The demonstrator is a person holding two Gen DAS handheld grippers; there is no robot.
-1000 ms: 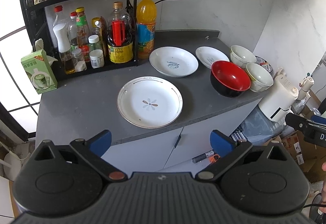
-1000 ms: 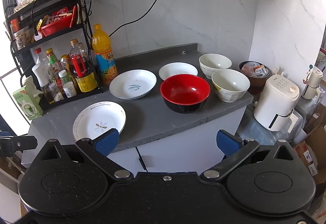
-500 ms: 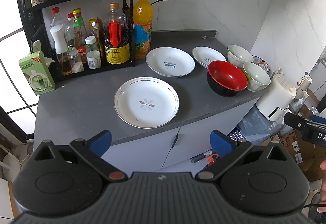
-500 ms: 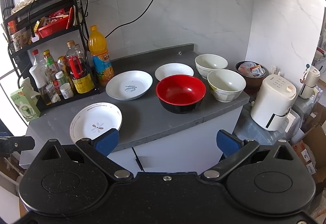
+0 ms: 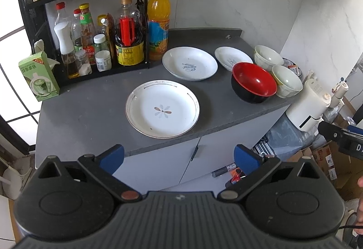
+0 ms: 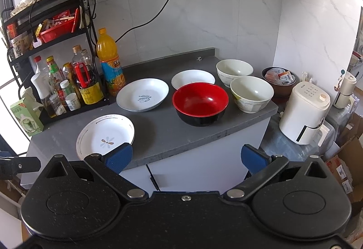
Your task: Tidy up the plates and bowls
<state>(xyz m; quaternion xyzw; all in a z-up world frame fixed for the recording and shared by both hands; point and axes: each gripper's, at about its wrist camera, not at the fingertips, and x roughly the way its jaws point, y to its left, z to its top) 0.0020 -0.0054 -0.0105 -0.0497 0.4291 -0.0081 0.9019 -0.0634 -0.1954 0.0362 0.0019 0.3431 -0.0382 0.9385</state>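
Three plates lie on the grey surface: a flower-marked plate at the front, a plate with blue script behind it, and a smaller white plate further right. Three bowls stand there as well, one red-and-black bowl and two cream ones, a near cream bowl and a far cream bowl. One orange drink bottle stands by the rack, one green carton sits at the left end, and one white appliance stands off the right end; the rack's small bottles overlap too much to count.
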